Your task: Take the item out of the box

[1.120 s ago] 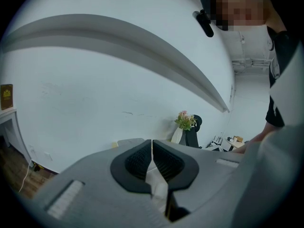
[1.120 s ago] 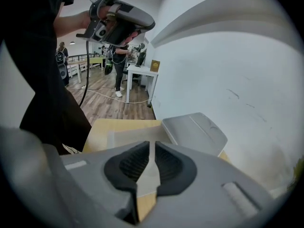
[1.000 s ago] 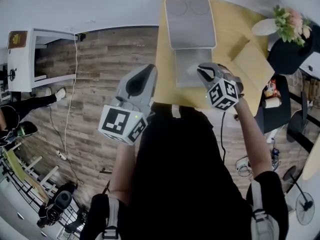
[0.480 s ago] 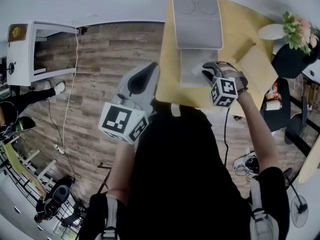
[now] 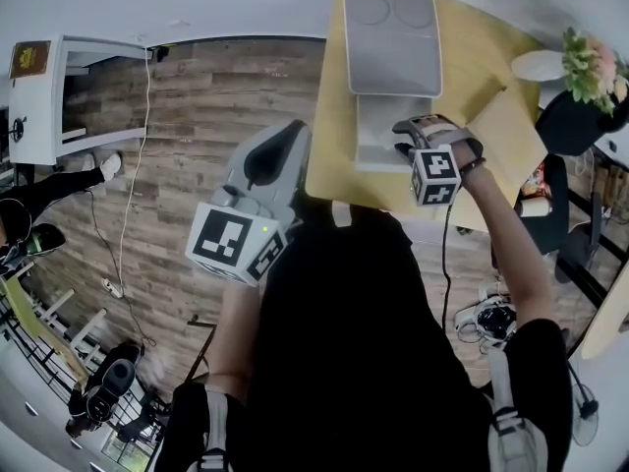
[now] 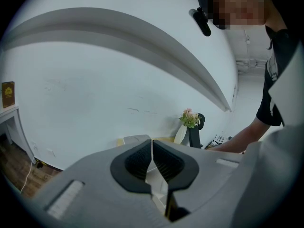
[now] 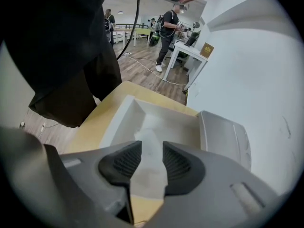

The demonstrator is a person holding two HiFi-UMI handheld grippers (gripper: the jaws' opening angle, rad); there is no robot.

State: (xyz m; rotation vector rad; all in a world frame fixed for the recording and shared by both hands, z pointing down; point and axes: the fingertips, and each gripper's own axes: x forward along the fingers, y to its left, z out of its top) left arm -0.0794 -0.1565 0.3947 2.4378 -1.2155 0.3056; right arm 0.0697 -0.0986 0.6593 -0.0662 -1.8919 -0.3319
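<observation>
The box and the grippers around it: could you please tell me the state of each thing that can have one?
box: open.
lid: folded back flat on the table.
white item: in the box, not gripped.
right gripper: open over the box; its jaws have just been opening, with the white item between them and the pads not pressing on it.
left gripper: shut, empty, held off the table.
</observation>
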